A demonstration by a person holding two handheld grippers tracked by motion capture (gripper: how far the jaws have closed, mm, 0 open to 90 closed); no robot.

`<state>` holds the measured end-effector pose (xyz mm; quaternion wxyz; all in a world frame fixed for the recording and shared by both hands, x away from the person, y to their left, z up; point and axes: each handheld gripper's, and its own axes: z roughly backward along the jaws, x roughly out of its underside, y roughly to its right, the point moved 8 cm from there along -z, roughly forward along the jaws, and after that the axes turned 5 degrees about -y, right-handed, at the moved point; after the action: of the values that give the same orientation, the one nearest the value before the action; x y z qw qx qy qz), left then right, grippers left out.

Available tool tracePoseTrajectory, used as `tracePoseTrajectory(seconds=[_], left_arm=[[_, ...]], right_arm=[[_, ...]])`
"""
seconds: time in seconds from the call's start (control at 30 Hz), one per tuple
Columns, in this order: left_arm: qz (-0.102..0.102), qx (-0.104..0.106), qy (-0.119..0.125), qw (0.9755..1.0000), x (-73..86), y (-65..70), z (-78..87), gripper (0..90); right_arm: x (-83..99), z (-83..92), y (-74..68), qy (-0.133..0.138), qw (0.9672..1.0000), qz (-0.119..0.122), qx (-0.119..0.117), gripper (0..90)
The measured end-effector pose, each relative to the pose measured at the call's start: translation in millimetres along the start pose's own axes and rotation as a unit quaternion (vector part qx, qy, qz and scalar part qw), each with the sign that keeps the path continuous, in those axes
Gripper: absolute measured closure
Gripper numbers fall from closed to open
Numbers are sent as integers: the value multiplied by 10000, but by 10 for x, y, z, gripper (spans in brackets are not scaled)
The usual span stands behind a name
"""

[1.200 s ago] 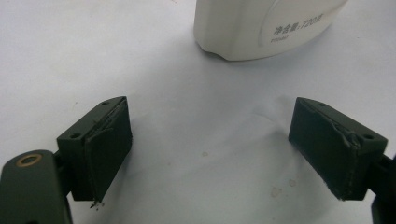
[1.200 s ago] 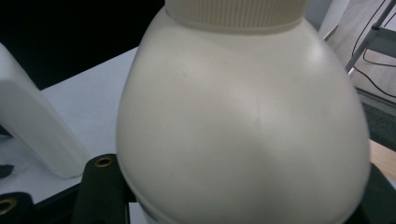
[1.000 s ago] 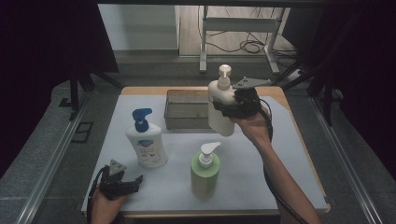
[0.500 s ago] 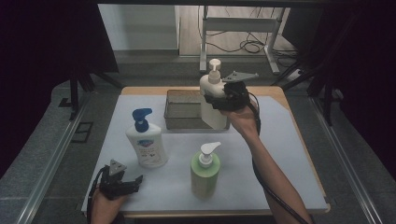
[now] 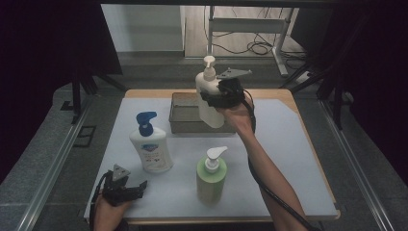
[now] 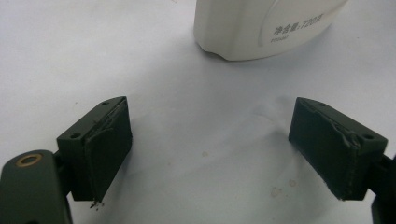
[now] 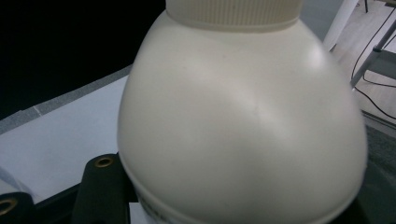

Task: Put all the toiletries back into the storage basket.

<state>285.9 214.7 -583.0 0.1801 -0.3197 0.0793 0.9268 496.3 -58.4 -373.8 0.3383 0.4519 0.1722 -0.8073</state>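
Both forearms are bare, with no sleeves. Each gripper, the left gripper and the right gripper, is black, topped by a grey three-cornered plate and trailing a black cable. The left one's block-shaped jaws carry worn dark pads, screw holes and a brass-ringed hole.
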Motion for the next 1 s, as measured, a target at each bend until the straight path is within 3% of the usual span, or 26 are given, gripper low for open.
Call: tracePoseTrajectory(seconds=[0.57, 1.0], left_arm=[[2, 2, 1, 10000, 0, 0, 0, 130], [1, -2, 6, 10000, 0, -1, -2, 130]], right_arm=[[-164, -418, -59, 127, 9998, -127, -87, 393], [-279, -696, -115, 138, 9999, -4, -59, 394]])
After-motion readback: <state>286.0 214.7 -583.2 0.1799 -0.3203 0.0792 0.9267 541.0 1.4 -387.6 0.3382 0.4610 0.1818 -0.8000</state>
